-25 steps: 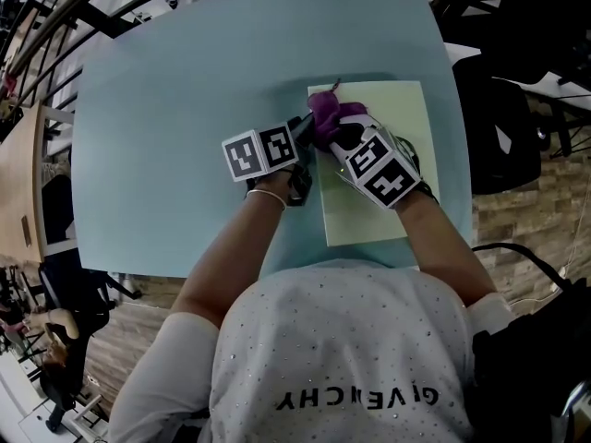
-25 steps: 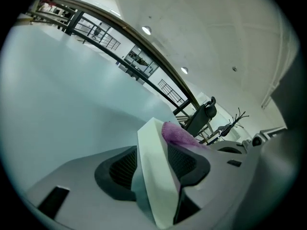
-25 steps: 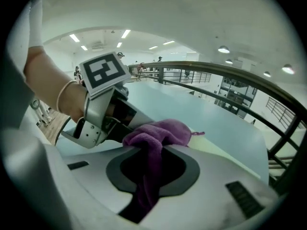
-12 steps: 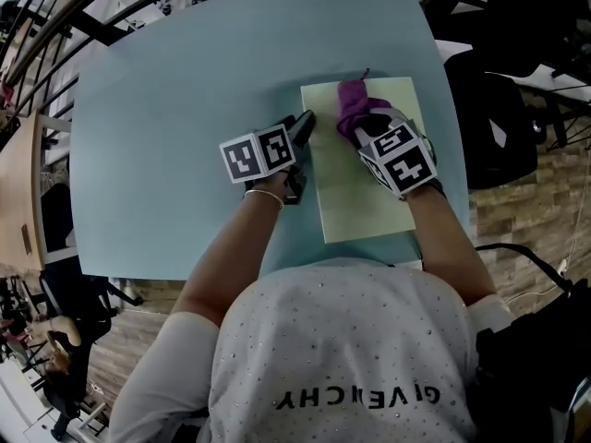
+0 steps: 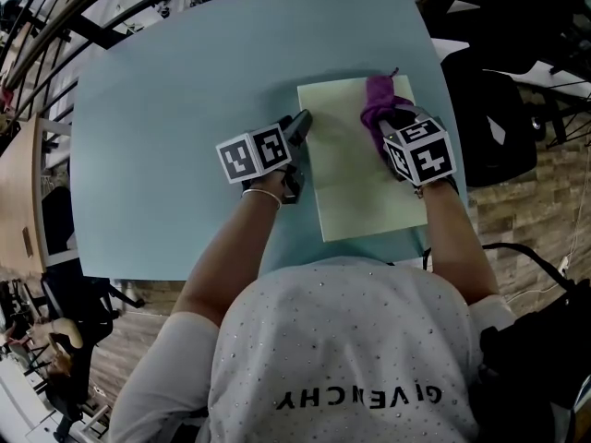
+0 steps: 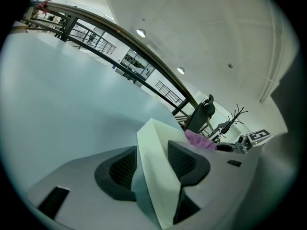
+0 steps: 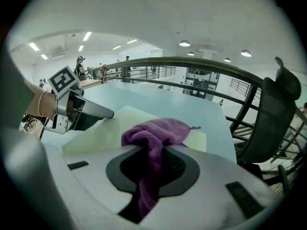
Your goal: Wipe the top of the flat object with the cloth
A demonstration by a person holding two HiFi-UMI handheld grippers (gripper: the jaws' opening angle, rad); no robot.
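A pale green flat board (image 5: 355, 178) lies on the light blue table (image 5: 166, 109). My left gripper (image 5: 303, 124) is at the board's left edge, its jaws closed over that edge (image 6: 152, 176). My right gripper (image 5: 388, 125) is shut on a bunched purple cloth (image 5: 378, 95), which rests on the board near its far right corner. In the right gripper view the cloth (image 7: 156, 133) hangs between the pads and spreads over the board (image 7: 103, 131), with the left gripper (image 7: 103, 113) across it. The left gripper view shows the cloth (image 6: 199, 140) far along the board.
A black chair (image 5: 499, 127) stands close off the table's right edge and shows in the right gripper view as a chair back (image 7: 273, 119). A wooden desk (image 5: 23, 183) is at the left. The board's near end lies close to the table's front edge.
My right gripper has carried the cloth across the board from its far left part to its far right corner. The left gripper has stayed at the left edge.
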